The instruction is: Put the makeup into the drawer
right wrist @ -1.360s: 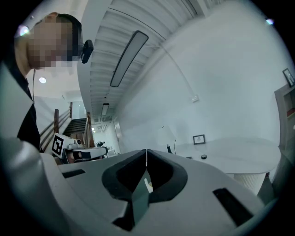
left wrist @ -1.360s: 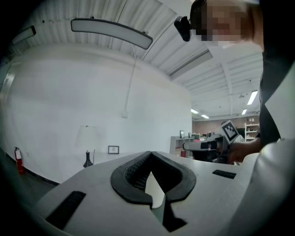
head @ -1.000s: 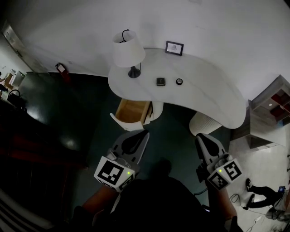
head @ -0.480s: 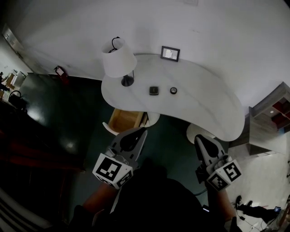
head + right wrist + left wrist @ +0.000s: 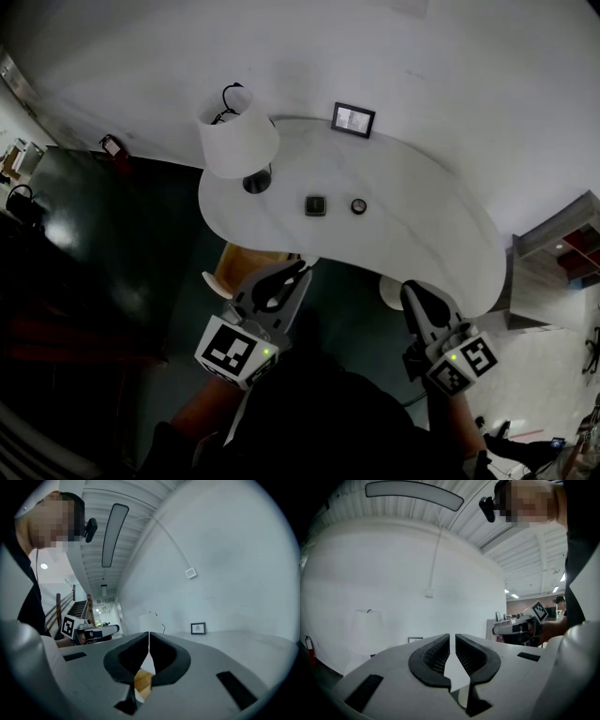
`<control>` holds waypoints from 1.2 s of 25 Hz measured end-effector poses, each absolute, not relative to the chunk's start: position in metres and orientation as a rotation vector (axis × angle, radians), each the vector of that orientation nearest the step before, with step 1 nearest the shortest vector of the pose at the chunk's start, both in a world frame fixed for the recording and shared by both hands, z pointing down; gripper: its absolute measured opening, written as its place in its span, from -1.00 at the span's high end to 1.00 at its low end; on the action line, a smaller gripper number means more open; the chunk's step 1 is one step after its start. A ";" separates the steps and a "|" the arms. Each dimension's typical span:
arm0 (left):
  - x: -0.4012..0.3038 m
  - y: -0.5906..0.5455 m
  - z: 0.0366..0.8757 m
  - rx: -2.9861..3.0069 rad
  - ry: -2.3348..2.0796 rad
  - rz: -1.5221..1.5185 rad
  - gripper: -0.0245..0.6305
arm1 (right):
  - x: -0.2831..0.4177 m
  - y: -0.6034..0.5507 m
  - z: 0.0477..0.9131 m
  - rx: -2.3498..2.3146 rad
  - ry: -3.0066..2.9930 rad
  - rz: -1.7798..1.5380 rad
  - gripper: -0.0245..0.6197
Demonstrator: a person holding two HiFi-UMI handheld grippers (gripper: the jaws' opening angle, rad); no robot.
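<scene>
Two small makeup items lie on the white curved table (image 5: 422,220): a dark square compact (image 5: 315,205) and a round dark one (image 5: 358,205). Below the table's left edge an open drawer (image 5: 242,260) shows its wooden inside, partly hidden by my left gripper (image 5: 302,270). That gripper's jaws stand almost together and are just starting to part, with nothing between them (image 5: 452,637). My right gripper (image 5: 410,286) is shut and empty (image 5: 149,634), short of the table's front edge. Both are well apart from the makeup.
A white lamp (image 5: 237,141) stands at the table's left end and a small picture frame (image 5: 353,119) leans at the back by the wall. A pale round stool (image 5: 389,289) sits under the table. A shelf unit (image 5: 562,253) stands at right.
Both grippers have moved forward toward the table. The table now sits closer in the head view, and the left gripper covers more of the open drawer.
</scene>
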State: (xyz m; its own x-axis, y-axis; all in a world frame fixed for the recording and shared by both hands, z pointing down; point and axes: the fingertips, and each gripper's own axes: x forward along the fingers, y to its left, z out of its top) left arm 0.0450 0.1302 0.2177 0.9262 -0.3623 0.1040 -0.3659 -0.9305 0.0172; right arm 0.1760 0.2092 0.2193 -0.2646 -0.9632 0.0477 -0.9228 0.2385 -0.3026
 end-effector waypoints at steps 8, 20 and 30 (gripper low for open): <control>0.057 0.056 0.231 3.036 -0.475 0.124 0.58 | 0.184 0.130 0.229 -1.881 2.405 -0.417 0.87; 0.080 -0.011 0.275 3.053 -0.350 0.328 0.29 | 0.185 0.066 0.238 -1.864 2.359 -0.540 0.87; 0.121 -0.044 0.331 3.058 -0.281 0.617 0.15 | 0.206 0.040 0.270 -1.787 2.366 -0.660 0.87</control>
State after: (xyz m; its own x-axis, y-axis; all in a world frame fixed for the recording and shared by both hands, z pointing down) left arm 0.1210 -0.0443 0.3306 0.9064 -0.1730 0.3853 -0.1769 -0.9839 -0.0257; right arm 0.2062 0.0402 0.2704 -0.3042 -0.9365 0.1745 -0.8915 0.2153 -0.3986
